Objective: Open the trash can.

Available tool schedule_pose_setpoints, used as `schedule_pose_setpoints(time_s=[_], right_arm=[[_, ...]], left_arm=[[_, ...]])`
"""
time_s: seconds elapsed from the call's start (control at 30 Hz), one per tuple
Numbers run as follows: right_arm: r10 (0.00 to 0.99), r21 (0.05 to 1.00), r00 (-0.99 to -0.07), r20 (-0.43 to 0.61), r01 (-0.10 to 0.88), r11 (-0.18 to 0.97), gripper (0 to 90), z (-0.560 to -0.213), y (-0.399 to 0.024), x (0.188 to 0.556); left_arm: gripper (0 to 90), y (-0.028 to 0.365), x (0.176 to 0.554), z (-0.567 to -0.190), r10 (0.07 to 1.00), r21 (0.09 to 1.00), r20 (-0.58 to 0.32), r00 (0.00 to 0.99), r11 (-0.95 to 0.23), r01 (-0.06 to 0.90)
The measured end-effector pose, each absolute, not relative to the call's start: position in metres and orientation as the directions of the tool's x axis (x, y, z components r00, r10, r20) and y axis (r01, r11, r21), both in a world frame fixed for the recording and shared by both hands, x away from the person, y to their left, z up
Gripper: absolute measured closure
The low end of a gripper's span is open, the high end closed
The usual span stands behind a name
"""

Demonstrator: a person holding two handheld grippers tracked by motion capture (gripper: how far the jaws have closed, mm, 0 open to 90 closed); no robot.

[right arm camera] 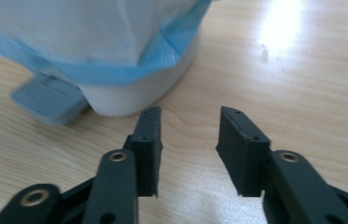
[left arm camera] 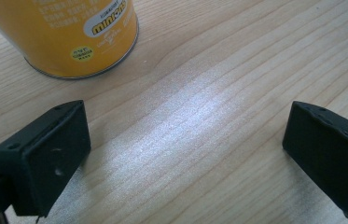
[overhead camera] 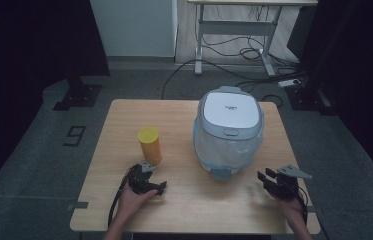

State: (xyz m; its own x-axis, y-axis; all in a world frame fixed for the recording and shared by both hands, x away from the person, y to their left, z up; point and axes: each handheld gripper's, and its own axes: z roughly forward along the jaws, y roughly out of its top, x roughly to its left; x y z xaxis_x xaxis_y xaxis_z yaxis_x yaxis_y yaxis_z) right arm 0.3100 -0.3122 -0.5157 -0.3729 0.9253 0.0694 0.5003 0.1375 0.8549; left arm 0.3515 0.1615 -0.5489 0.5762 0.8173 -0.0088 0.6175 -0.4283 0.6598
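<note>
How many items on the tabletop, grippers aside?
2: a yellow can standing left of centre, just beyond the left gripper, and a rice cooker right of centre. Nothing looks hidden.

Overhead forward-down view; two close, low gripper views along tabletop [overhead camera: 184,200].

Yellow can [overhead camera: 150,145]; white-grey cooker [overhead camera: 229,129], blue-edged wrap, possibly plastic; light woodgrain table [overhead camera: 184,200]; black jaws.

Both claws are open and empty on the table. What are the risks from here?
1. The yellow can stands upright, tall and narrow, just beyond the left claw; a sideways brush could tip it.
2. The rice cooker has thin plastic film around its body; the right claw could snag or slip on it.
3. Its lid is shut, and the latch faces the person, so a misplaced push might shift the whole cooker.
</note>
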Motion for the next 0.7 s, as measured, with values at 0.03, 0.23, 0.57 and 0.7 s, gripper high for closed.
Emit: schedule_pose_setpoints(time_s=[0.03,0.23,0.57,0.7], right_arm=[[0.924,0.859,-0.375,0.076,0.494,0.13,62.3,-0.513,-0.313,0.308],[0.918,0.884,-0.388,0.084,0.455,0.111,71.1,-0.493,-0.318,0.297],[0.872,0.929,-0.48,0.098,0.358,0.092,82.9,-0.449,-0.312,0.284],[0.848,0.944,-0.521,0.094,0.317,0.089,85.1,-0.425,-0.304,0.286]], left_arm=[[0.7,0.161,0.351,-0.549,0.817,0.66,-0.009,0.576,-0.428,0.618],[0.7,0.161,0.351,-0.549,0.817,0.66,-0.009,0.576,-0.428,0.617],[0.7,0.162,0.351,-0.549,0.817,0.66,-0.009,0.577,-0.429,0.617],[0.7,0.161,0.351,-0.549,0.818,0.661,-0.01,0.576,-0.427,0.618]])
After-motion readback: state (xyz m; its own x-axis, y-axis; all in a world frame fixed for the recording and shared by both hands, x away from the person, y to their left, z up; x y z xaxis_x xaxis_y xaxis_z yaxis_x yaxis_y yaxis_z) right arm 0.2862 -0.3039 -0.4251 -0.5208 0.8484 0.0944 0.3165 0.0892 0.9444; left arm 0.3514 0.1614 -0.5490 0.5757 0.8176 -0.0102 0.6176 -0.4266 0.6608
